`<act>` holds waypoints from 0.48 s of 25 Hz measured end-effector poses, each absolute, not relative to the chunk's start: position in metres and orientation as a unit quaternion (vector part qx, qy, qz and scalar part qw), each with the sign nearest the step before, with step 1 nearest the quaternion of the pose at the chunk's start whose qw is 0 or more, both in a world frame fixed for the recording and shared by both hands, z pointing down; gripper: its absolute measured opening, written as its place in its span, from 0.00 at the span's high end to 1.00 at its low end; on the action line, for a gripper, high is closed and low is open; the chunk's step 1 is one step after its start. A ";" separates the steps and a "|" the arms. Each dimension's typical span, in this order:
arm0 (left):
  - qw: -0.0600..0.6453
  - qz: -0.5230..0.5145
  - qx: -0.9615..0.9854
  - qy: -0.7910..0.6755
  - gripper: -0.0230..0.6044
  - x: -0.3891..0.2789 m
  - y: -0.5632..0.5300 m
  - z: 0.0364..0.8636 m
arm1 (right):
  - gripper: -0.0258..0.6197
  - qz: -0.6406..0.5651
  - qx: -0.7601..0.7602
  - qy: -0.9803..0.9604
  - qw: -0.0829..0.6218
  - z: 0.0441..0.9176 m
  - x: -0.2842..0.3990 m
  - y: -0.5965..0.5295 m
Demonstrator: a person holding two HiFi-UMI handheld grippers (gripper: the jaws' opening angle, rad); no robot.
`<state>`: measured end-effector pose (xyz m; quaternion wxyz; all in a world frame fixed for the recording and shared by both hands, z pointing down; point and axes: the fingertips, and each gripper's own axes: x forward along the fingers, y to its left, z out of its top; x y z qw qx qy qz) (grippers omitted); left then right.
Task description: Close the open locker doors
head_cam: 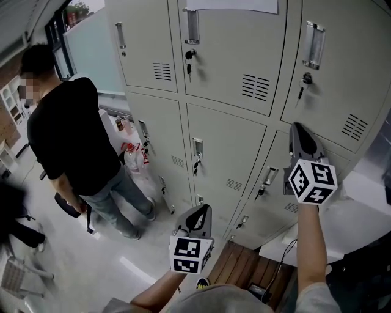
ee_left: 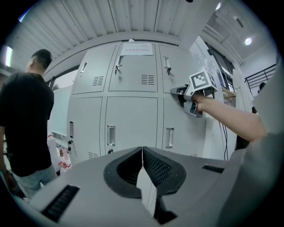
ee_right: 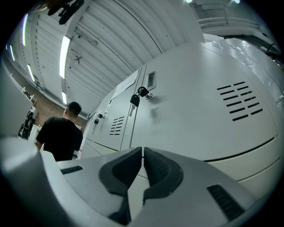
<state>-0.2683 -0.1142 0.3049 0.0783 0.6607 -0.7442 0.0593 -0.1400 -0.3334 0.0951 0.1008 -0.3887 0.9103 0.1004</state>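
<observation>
Closest to the lens, at the bottom centre of the head view, the left hand-held gripper [head_cam: 198, 214] rises from a bare forearm [head_cam: 160, 288], its marker cube [head_cam: 191, 254] facing up. In the left gripper view, the two dark pads meet along a thin line with nothing between them. So clenched, it points at the lower lockers and is well apart from them.

A little farther off, at the right of the frame, the right hand-held gripper [head_cam: 297, 128] reaches forward on an outstretched arm. Its tip sits at the face of the right-hand column, by the seam between the upper and middle doors, and appears to touch the metal. The right gripper view shows it clenched and empty too, with a grey door just ahead.

Beyond both, the locker doors [head_cam: 229, 61] fill the upper middle of the frame in a grey grid, and every door in sight looks flush with its frame. Keys [head_cam: 189, 63] hang from several locks, and a sheet of paper [head_cam: 232, 5] is stuck on the top centre door.

Farthest off, at the left, a person in a black shirt [head_cam: 67, 131] stands on the pale floor [head_cam: 91, 269] beside the lockers.
</observation>
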 end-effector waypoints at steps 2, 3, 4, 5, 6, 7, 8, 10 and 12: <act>0.075 0.060 0.661 -0.744 0.94 -0.268 -0.116 0.304 | 0.90 0.104 -0.381 0.913 0.103 0.095 -0.141 -0.327; 0.074 0.060 0.661 -0.744 0.94 -0.268 -0.117 0.303 | 0.90 0.109 -0.375 0.915 0.105 0.095 -0.141 -0.320; 0.076 0.059 0.664 -0.742 0.94 -0.267 -0.117 0.303 | 0.90 0.115 -0.371 0.915 0.105 0.096 -0.137 -0.311; 0.080 0.061 0.670 -0.735 0.94 -0.262 -0.115 0.305 | 0.90 0.118 -0.372 0.915 0.101 0.100 -0.129 -0.298; 0.086 0.066 0.680 -0.725 0.94 -0.254 -0.112 0.308 | 0.90 0.117 -0.376 0.914 0.096 0.106 -0.117 -0.283; 0.090 0.072 0.689 -0.715 0.94 -0.246 -0.109 0.310 | 0.90 0.116 -0.380 0.913 0.089 0.113 -0.104 -0.269; 0.091 0.074 0.696 -0.709 0.94 -0.239 -0.109 0.312 | 0.90 0.115 -0.379 0.914 0.085 0.119 -0.093 -0.256; 0.087 0.072 0.702 -0.703 0.94 -0.227 -0.112 0.311 | 0.90 0.116 -0.373 0.917 0.077 0.128 -0.074 -0.235; 0.085 0.069 0.709 -0.697 0.94 -0.213 -0.118 0.312 | 0.90 0.121 -0.373 0.918 0.066 0.140 -0.052 -0.218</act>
